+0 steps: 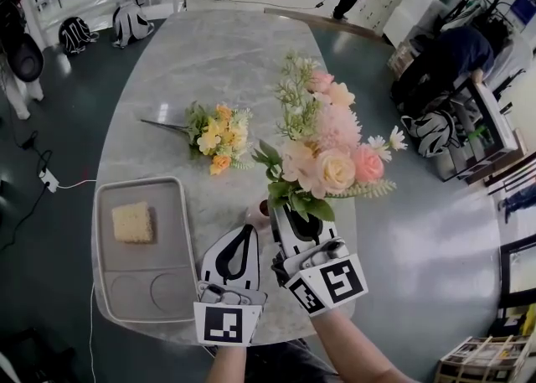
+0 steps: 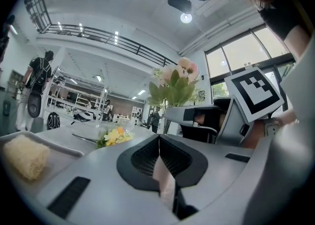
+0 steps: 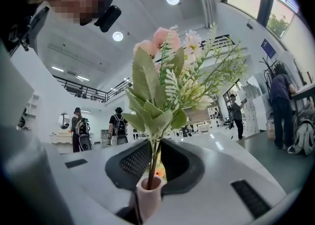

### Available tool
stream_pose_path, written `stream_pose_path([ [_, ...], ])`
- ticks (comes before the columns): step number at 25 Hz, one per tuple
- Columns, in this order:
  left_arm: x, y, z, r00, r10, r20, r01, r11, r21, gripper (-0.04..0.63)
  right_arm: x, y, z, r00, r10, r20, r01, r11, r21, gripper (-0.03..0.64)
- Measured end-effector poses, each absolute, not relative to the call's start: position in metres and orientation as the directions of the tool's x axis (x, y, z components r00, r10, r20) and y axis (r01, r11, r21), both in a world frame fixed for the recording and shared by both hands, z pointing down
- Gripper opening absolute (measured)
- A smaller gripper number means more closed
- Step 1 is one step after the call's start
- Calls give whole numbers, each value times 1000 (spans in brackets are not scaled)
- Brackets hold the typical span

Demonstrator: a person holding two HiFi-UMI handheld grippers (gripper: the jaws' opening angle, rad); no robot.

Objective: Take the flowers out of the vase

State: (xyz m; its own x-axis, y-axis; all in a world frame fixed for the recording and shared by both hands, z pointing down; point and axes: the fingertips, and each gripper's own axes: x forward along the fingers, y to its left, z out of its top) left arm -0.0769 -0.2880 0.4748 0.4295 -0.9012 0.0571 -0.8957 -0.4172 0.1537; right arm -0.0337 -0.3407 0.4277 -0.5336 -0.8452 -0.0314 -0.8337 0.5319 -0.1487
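Note:
A bunch of pink flowers (image 1: 327,155) with green leaves stands in a small pink vase (image 1: 258,215) near the front of the marble table (image 1: 193,54). My right gripper (image 1: 293,215) is shut on the stems just above the vase mouth. In the right gripper view the stems (image 3: 153,162) rise between the pads out of the vase (image 3: 149,197). My left gripper (image 1: 249,230) is shut on the vase, which shows as a pink sliver (image 2: 165,179) between its jaws. A yellow bunch (image 1: 219,134) lies flat on the table further back.
At the front left of the table lies a grey tray (image 1: 163,289) holding a yellow sponge (image 1: 132,222). The table's rounded front edge runs just below both grippers. People and bags stand on the floor beyond the table.

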Motion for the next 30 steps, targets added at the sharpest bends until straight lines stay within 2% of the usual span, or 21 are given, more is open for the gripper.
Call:
stream_pose_path([
  [30, -71, -282, 426, 445, -894, 45, -887, -434, 156, 14, -28, -333, 363, -536, -841, -65, -837, 540, -86, 67],
])
